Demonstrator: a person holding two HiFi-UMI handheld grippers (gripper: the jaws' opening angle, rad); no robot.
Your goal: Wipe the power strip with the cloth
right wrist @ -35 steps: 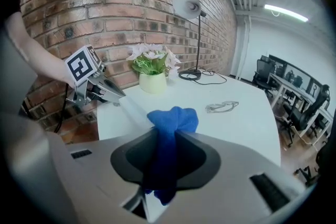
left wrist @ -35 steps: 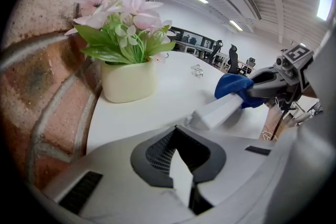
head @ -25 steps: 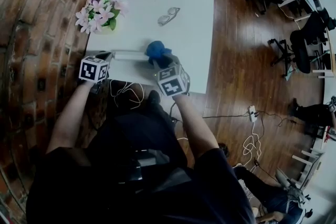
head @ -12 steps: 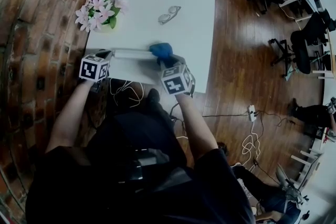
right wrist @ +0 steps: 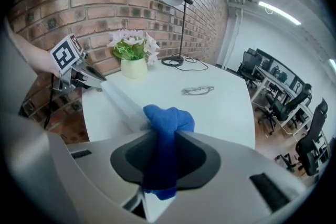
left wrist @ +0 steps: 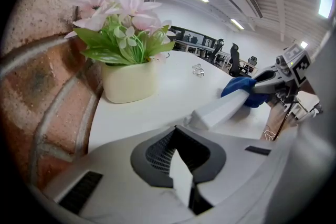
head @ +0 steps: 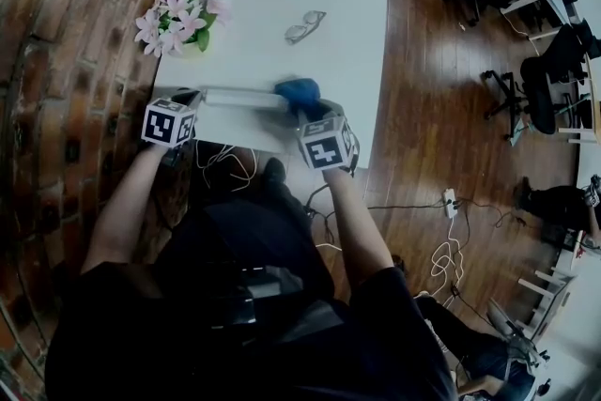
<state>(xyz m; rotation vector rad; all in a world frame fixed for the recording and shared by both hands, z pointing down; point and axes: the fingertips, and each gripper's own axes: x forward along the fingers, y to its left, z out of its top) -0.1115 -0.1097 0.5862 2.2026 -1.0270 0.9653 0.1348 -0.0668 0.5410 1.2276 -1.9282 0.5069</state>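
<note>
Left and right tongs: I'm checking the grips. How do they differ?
The left tongs show nothing between them; the right tongs clamp the crumpled blue cloth. The left tongs sit at the long white power strip's end by the brick wall; the right tongs hold the cloth at its other end. Both are shut.

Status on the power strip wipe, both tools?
Left tool shut at one end of the power strip. Right tool shut on cloth, cloth over the other end. Glasses, flower pot well clear.
</note>
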